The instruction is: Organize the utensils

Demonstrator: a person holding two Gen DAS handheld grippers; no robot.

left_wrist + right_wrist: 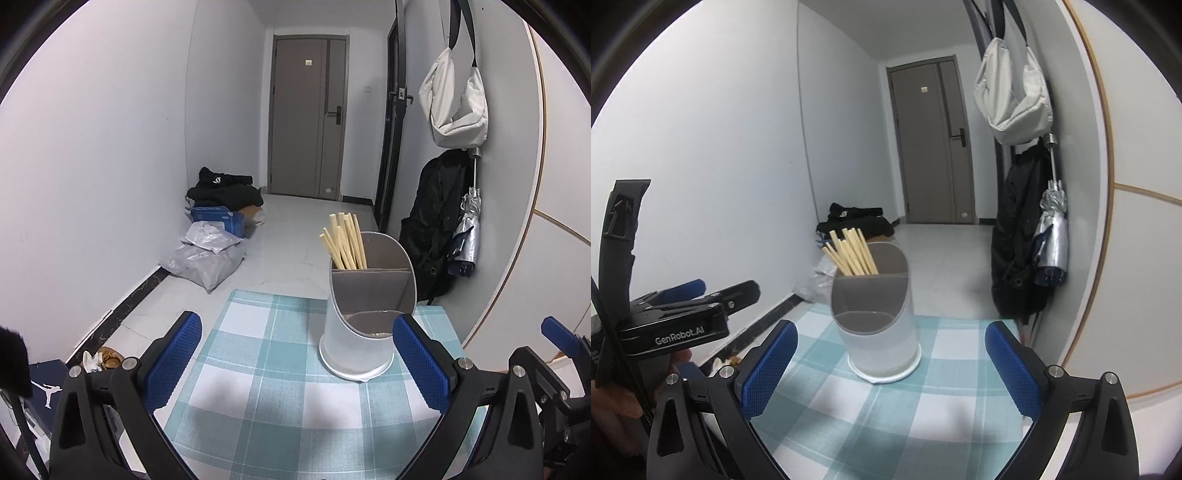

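A white and grey utensil holder (pixel 364 325) stands on a small table with a blue checked cloth (pixel 258 369). Several wooden chopsticks (pixel 343 242) stand in its back compartment; the front compartment looks empty. My left gripper (pixel 299 365) is open and empty, just short of the holder, which sits ahead to the right. My right gripper (pixel 890 369) is open and empty, with the holder (pixel 877 325) straight ahead between its fingers' line. The chopsticks (pixel 851 253) lean left. The left gripper's body (pixel 683 317) shows at the left of the right wrist view.
A wall with a hanging white bag (pixel 456 99), black coat (pixel 432 225) and folded umbrella (pixel 467 229) is close on the right. Parcels and a blue box (pixel 210 240) lie on the floor by the left wall. A door (pixel 306 122) is at the far end.
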